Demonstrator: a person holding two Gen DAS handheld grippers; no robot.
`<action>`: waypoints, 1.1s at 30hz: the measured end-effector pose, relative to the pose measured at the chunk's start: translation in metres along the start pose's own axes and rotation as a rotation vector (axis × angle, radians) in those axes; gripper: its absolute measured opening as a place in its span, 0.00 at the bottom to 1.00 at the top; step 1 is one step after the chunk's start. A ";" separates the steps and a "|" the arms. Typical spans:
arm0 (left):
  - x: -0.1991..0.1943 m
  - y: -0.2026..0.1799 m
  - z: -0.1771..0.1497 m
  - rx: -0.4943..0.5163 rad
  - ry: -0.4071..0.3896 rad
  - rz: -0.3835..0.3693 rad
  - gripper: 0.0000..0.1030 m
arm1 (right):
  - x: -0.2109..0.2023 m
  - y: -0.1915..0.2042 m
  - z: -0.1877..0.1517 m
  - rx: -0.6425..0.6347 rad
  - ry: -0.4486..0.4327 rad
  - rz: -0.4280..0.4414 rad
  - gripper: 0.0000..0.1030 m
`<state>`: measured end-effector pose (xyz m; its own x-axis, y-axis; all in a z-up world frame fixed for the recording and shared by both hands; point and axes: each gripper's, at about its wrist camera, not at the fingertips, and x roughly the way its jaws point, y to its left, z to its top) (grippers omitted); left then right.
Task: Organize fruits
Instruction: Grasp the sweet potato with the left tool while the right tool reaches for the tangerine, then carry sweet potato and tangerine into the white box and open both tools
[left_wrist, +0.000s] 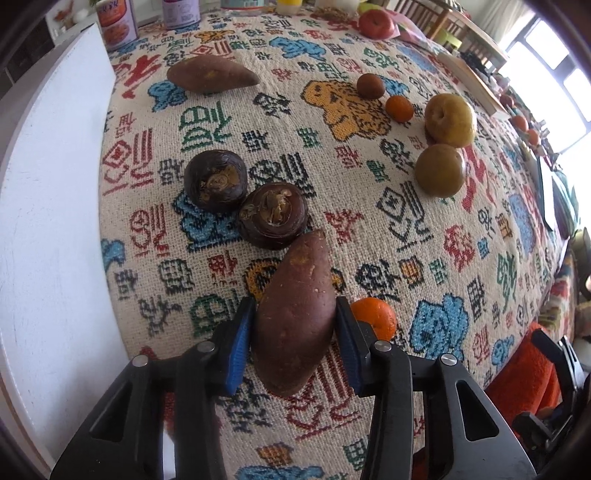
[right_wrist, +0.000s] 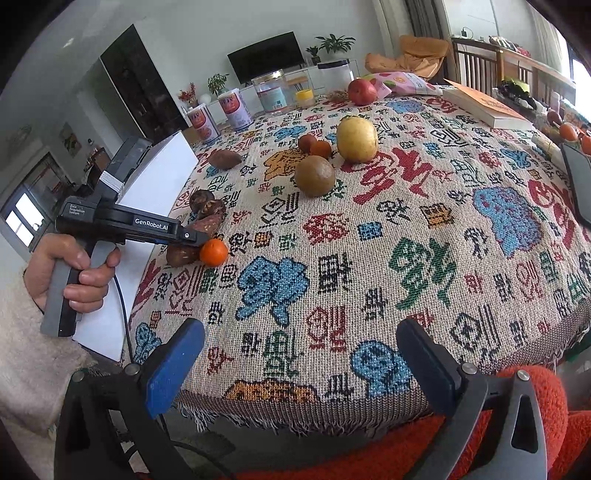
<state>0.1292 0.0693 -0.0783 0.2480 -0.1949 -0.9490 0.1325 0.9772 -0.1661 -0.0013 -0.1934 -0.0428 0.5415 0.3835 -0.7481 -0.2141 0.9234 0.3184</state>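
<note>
My left gripper (left_wrist: 295, 325) is shut on a brown sweet potato (left_wrist: 295, 317) that rests low on the patterned tablecloth (left_wrist: 406, 221); it shows from outside in the right wrist view (right_wrist: 192, 238). Two dark round fruits (left_wrist: 216, 181) (left_wrist: 273, 214) lie just beyond its tip. A small orange (left_wrist: 376, 317) (right_wrist: 213, 252) sits right of the fingers. A second sweet potato (left_wrist: 212, 74) (right_wrist: 225, 159) lies far left. Two brownish-yellow round fruits (left_wrist: 439, 170) (left_wrist: 450, 120), a small orange fruit (left_wrist: 399, 108) and a small brown one (left_wrist: 370, 85) sit far right. My right gripper (right_wrist: 299, 354) is open and empty at the table's near edge.
A white board (left_wrist: 55, 221) (right_wrist: 155, 177) runs along the table's left side. Cans (right_wrist: 201, 123) and jars (right_wrist: 271, 92) stand at the back, with a red apple (right_wrist: 362, 91), a snack bag (right_wrist: 402, 83), a book (right_wrist: 484, 105) and a dark tablet (right_wrist: 580, 181) to the right.
</note>
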 end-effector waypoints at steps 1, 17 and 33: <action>-0.008 0.002 -0.005 -0.012 -0.020 -0.012 0.42 | 0.005 0.002 0.006 -0.021 0.018 0.025 1.00; -0.080 0.020 -0.049 -0.254 -0.180 -0.127 0.42 | 0.145 0.095 0.067 -0.331 0.227 0.125 0.30; -0.208 0.137 -0.133 -0.613 -0.384 -0.031 0.42 | 0.046 0.256 0.099 -0.383 0.251 0.521 0.31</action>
<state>-0.0322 0.2549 0.0611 0.5878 -0.1293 -0.7986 -0.3892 0.8202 -0.4192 0.0493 0.0592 0.0619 0.0953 0.7267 -0.6803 -0.6922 0.5395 0.4793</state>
